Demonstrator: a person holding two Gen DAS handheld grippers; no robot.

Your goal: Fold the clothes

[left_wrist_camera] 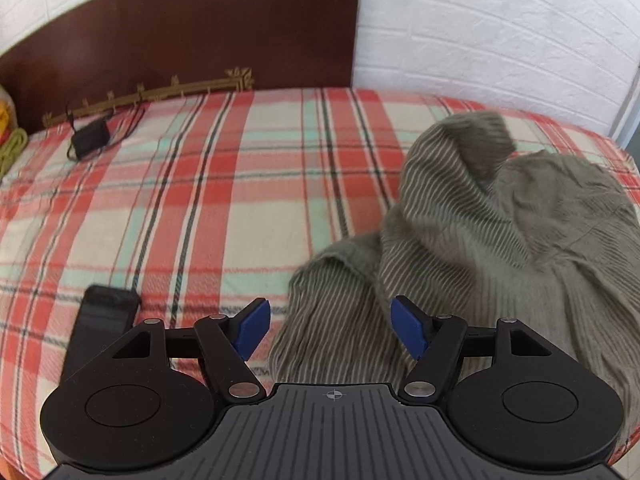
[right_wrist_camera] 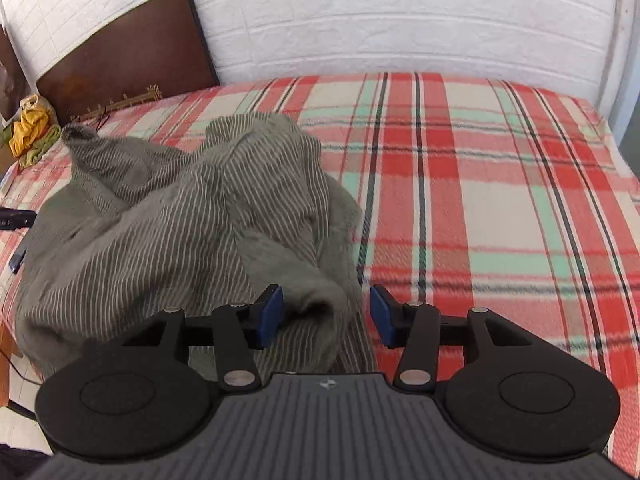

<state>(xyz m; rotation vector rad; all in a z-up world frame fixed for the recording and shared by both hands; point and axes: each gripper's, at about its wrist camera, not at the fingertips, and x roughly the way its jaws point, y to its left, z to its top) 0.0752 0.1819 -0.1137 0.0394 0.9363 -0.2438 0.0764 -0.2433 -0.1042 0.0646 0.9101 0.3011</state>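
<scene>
Plaid bedding [left_wrist_camera: 200, 208] fills both frames as we hover our left gripper [left_wrist_camera: 330, 330] and right gripper [right_wrist_camera: 326, 316], jaws wide and empty, over the rumpled striped sweater [right_wrist_camera: 180, 216] heaped lower left in the right view, unfolded.

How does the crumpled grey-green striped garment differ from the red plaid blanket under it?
The grey-green striped garment is heaped in tall wrinkled folds; the red, cream and mint plaid blanket lies spread flat. The garment has thin pale stripes; the blanket has broad checks. The garment covers only part of the blanket, which covers the whole bed. Both are soft cloth.
</scene>
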